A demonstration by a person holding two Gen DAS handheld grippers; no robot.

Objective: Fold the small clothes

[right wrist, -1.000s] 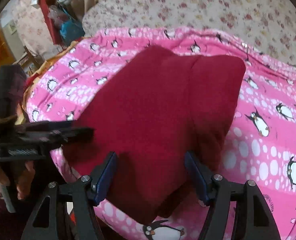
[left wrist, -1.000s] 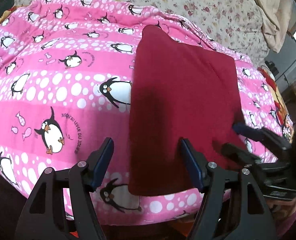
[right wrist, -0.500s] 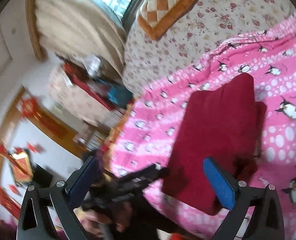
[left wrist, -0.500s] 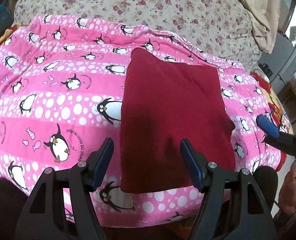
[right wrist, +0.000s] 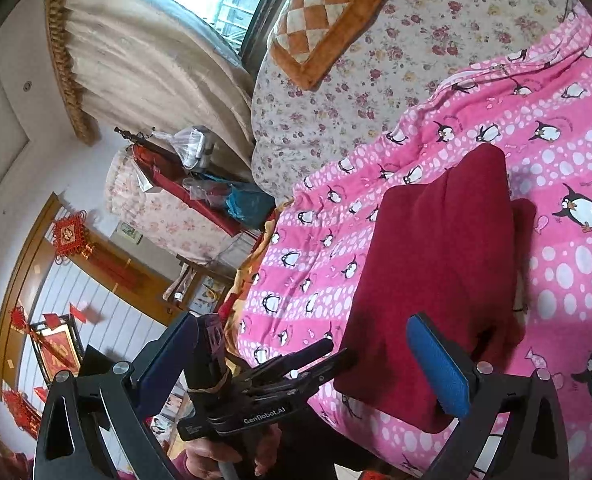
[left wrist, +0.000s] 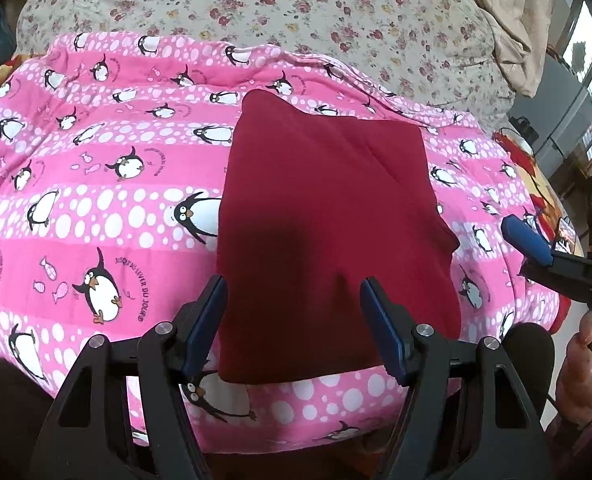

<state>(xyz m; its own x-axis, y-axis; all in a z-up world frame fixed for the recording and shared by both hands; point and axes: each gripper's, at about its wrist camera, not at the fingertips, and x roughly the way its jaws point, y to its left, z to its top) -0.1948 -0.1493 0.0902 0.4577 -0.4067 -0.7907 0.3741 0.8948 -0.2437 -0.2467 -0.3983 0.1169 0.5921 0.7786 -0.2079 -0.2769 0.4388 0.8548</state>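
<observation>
A dark red folded garment lies flat on the pink penguin blanket. My left gripper hovers over the garment's near edge, open, its blue pads clear of the cloth. The right wrist view shows the same garment to the right. My right gripper stands wide open and tilted, off the garment's corner, with nothing between its pads. In that view the left gripper reaches in from the lower left, held by a person's hand. One blue finger of the right gripper shows at the blanket's right edge.
A floral sheet covers the bed beyond the blanket, with an orange checked cushion on it. Past the bed's side are a cluttered red table, a curtain and a window. The blanket's near edge drops off below the grippers.
My right gripper opened wide, drew back from the garment's edge and rolled, so its view now takes in the room. The left gripper rose slightly. The garment stays flat.
</observation>
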